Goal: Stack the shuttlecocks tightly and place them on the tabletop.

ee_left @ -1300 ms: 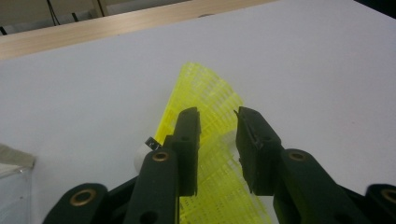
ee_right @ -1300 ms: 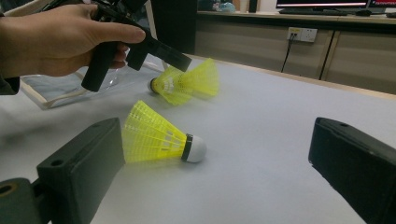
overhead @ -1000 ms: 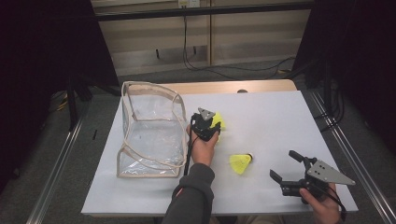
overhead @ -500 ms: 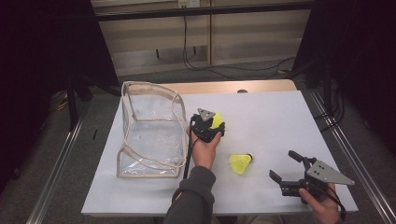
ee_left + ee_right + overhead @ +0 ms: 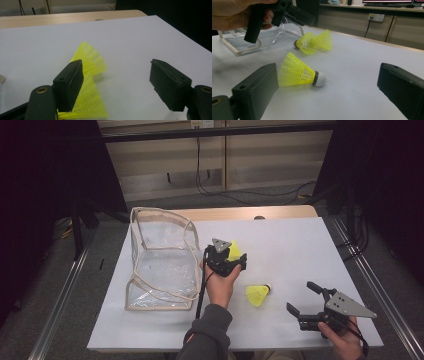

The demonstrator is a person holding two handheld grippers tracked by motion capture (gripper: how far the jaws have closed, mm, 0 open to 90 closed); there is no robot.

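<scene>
- High view: the left gripper (image 5: pixel 231 261) stands over the pair of nested yellow shuttlecocks (image 5: pixel 234 251), just beside the clear bag (image 5: pixel 160 255). Compared with one second ago its jaws have just been opening, and the hand sits a little higher over the counter (image 5: pixel 300 245).
- Left gripper view shows the jaws wide apart. The nested shuttlecocks (image 5: pixel 91 82) lie on the white surface, close against the left jaw, partly under it, and well apart from the right jaw. No pad presses on them, so I judge that they have been let go on the counter, not in the bag.
- For the work this means the pair is free now; it lies beside the bag mouth, and a new grasp may be needed to bring it inside.
- Right gripper (image 5: pixel 306 306) also has open jaws and holds nothing. In the right gripper view the single shuttlecock (image 5: pixel 299 72) lies ahead, between the two jaws, nearer to the left one, with its white cork toward the right jaw.
</scene>
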